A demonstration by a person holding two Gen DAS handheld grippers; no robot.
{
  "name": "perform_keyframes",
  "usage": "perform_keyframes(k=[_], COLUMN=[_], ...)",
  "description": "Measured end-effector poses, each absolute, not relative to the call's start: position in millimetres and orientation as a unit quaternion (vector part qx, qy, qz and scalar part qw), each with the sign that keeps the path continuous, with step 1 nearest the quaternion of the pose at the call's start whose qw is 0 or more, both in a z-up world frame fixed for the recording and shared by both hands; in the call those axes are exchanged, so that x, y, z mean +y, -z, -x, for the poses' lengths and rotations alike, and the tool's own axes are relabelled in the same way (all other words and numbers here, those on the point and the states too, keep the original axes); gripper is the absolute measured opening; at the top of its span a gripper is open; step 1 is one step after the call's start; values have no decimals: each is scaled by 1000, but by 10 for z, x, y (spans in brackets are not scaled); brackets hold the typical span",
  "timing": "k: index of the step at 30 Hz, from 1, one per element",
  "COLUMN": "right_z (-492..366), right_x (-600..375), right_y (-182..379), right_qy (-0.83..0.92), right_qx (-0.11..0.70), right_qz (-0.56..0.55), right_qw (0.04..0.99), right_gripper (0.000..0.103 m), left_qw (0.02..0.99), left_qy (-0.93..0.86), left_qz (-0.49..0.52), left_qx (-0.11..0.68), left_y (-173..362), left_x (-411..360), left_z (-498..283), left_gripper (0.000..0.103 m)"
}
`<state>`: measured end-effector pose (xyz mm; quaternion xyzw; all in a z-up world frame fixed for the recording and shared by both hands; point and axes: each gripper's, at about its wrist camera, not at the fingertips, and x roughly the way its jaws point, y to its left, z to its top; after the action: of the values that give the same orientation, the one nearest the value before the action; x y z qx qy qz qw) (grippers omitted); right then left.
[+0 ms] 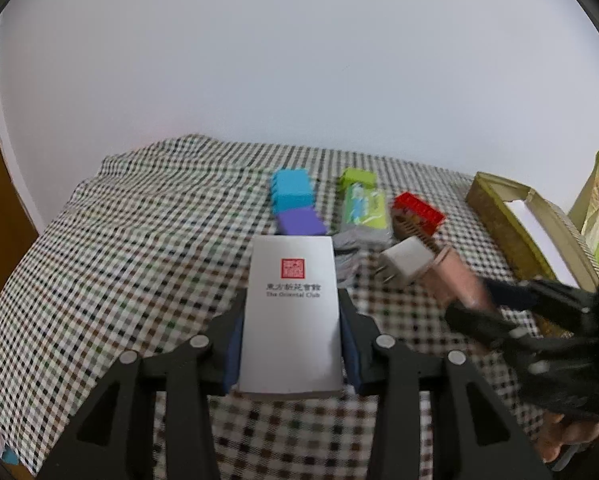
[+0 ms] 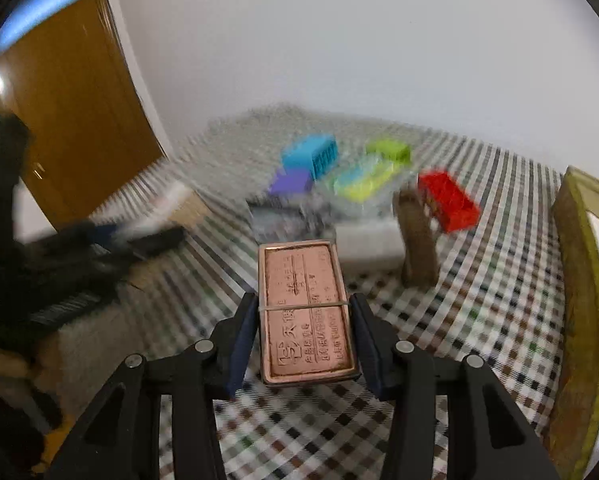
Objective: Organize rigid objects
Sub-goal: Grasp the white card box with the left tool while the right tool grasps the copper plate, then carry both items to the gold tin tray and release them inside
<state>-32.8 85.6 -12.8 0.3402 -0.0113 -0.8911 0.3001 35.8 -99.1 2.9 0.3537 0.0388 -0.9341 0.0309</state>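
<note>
My left gripper (image 1: pixel 292 300) is shut on a white box (image 1: pixel 293 312) with a red seal, both pads pressed to its long sides above the checked tablecloth (image 1: pixel 119 280). In the right wrist view my right gripper (image 2: pixel 305 305) is shut on a copper-coloured tin (image 2: pixel 305 312) bound with a rubber band. From the left wrist view the right gripper (image 1: pixel 473 298) holds that tin (image 1: pixel 453 276) just right of a white charger block (image 1: pixel 407 258). Behind lie a blue brick (image 1: pixel 291 192), a purple brick (image 1: pixel 299 220), a green brick (image 1: pixel 357 178) and a red brick (image 1: pixel 417 208).
A green tissue packet (image 1: pixel 365 210) and a grey item (image 1: pixel 351 240) lie between the bricks. An open gold box (image 1: pixel 495 208) stands at the right edge. A brown comb-like piece (image 2: pixel 417 236) stands by the red brick (image 2: pixel 449 200). A wooden door (image 2: pixel 71 100) is at far left.
</note>
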Motion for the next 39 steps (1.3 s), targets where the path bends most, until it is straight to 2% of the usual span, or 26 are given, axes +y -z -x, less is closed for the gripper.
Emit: perform_keyframes(k=[7, 13, 20, 28, 39], right_z=[166, 94, 148, 208, 407], right_x=[1430, 2179, 3021, 3362, 3188], right_y=[-241, -333, -237, -85, 106], right_qy=[946, 977, 981, 972, 958], right_qx=[-33, -38, -55, -52, -56], right_qz=[-224, -178, -188, -227, -274], right_qw=[230, 109, 5, -37, -61], right_gripper=[49, 49, 49, 49, 49], left_qw=[0, -63, -145, -175, -174], left_qy=[948, 957, 952, 938, 931], left_qz=[-319, -282, -265, -294, -318], left_qx=[3, -15, -39, -45, -47], left_y=[-211, -340, -339, -159, 83], left_x=[-463, 177, 1037, 1736, 1814], left_z=[-212, -53, 138, 421, 465], left_gripper=[40, 40, 40, 40, 40])
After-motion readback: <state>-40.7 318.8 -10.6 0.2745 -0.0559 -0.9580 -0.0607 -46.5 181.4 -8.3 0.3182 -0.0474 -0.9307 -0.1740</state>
